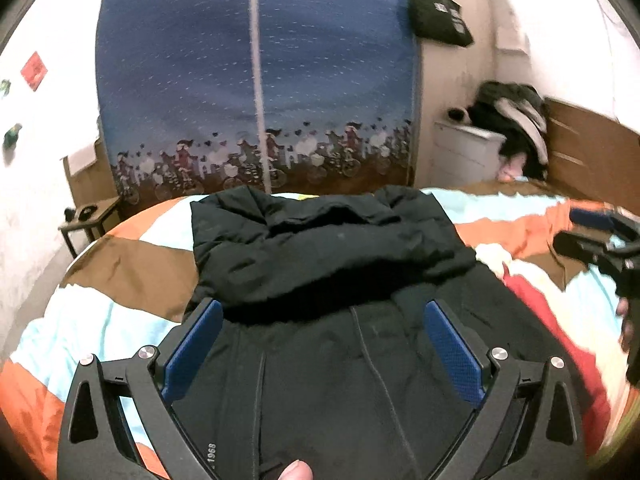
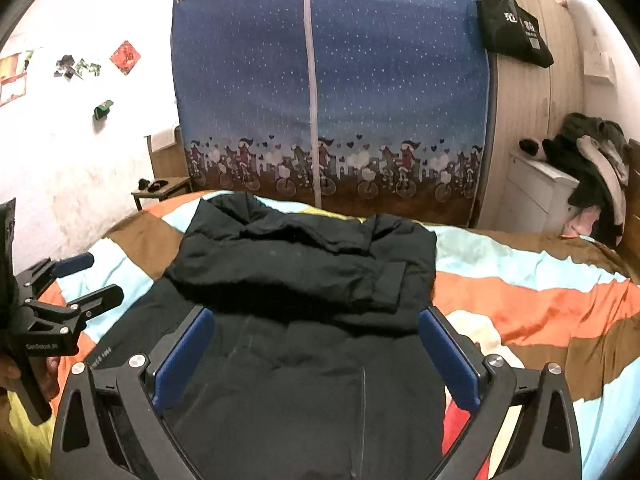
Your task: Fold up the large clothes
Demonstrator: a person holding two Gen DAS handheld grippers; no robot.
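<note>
A large black padded jacket (image 1: 320,256) lies on the striped bedspread (image 1: 132,256), its far part folded back over the near part; it also shows in the right wrist view (image 2: 304,276). My left gripper (image 1: 324,312) is open and empty, held above the jacket's near half. My right gripper (image 2: 316,320) is open and empty, also above the near half. The right gripper shows at the right edge of the left wrist view (image 1: 592,236), and the left gripper at the left edge of the right wrist view (image 2: 86,278).
A blue fabric wardrobe (image 2: 328,92) stands behind the bed. A white nightstand (image 2: 540,196) piled with clothes (image 2: 592,160) is at the right. A small side table (image 2: 164,190) stands at the left. A red garment (image 1: 560,332) lies beside the jacket.
</note>
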